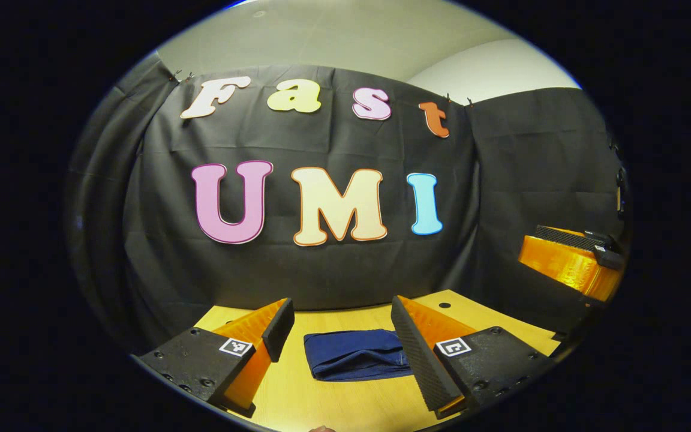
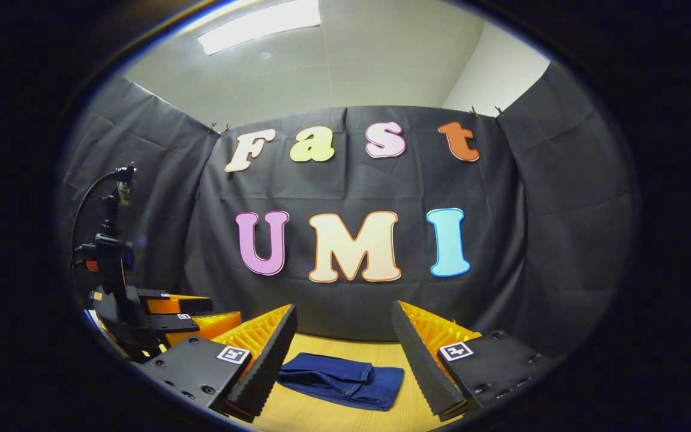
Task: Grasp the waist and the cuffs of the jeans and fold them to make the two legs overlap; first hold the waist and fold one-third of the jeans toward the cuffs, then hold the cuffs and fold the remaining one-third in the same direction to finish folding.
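- Left gripper [image 1: 342,333]: fingers are held wide apart, nothing between the pads; it is carried above the wooden table [image 1: 345,408] and clear of the cloth. Judged: both tools are raised off the work because no grasp is wanted at this point.
- Right gripper [image 2: 342,342]: fingers likewise spread, nothing clamped; it is held above the table [image 2: 393,414], not touching the fabric.
- Jeans [image 1: 357,354]: seen in the left gripper view as a compact dark blue bundle lying flat on the table, framed in the gap between the two spread fingers and just beyond their tips; the right edge of the bundle is hidden behind the right-hand finger.
- Jeans [image 2: 342,378] in the right gripper view: the same bundle lies between and slightly past the fingertips, stacked layers visible at the near-left edge, a fold ridge across the top.
- Judgement: with the garment reduced to a small layered packet, the thirds-folding appears complete or nearly so; whether waist or cuff is uppermost cannot be told.
- In the right gripper view, the other gripper [image 2: 192,327] is seen farther off at left, beside a black stand with a cable [image 2: 108,240].
- In the left gripper view, the other gripper [image 1: 570,258] is seen at far right, well apart from the jeans.
- Farthest: black cloth wall [image 1: 333,264].
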The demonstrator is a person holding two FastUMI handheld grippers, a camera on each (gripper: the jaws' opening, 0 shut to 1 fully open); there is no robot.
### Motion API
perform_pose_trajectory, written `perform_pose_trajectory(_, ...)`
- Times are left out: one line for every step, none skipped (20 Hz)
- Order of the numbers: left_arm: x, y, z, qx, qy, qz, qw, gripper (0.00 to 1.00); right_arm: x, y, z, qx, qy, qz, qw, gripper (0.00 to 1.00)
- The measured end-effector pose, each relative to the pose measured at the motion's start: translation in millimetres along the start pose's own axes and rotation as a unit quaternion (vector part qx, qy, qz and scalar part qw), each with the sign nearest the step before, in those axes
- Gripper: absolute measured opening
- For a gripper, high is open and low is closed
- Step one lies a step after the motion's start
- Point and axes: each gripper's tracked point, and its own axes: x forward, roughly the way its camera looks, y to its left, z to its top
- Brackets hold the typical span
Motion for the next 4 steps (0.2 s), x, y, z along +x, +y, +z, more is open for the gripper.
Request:
perform_pose_trajectory(-6.0, 1.2, 3.3, 0.000, -0.003, -0.001, 1.000, 0.95, -2.9, 3.8, 5.0, 0.006, -0.005, -0.002, 1.000, 0.99)
perform_pose_trajectory(-11.3, 4.6, 6.6, 0.001, -0.006, 0.000, 1.000, 0.95, -4.7, 9.3, 9.2, 0.013, -0.009, -0.001, 1.000, 0.99)
perform_pose_trajectory(-15.9, 7.4, 11.8, 0.004, -0.012, 0.001, 1.000, 0.95, -6.9, 12.1, 12.3, 0.016, -0.012, -0.001, 1.000, 0.98)
perform_pose_trajectory(-18.1, 9.0, 15.8, 0.006, -0.018, 0.003, 1.000, 0.96, -9.0, 10.5, 16.2, 0.017, -0.016, -0.005, 1.000, 0.98)
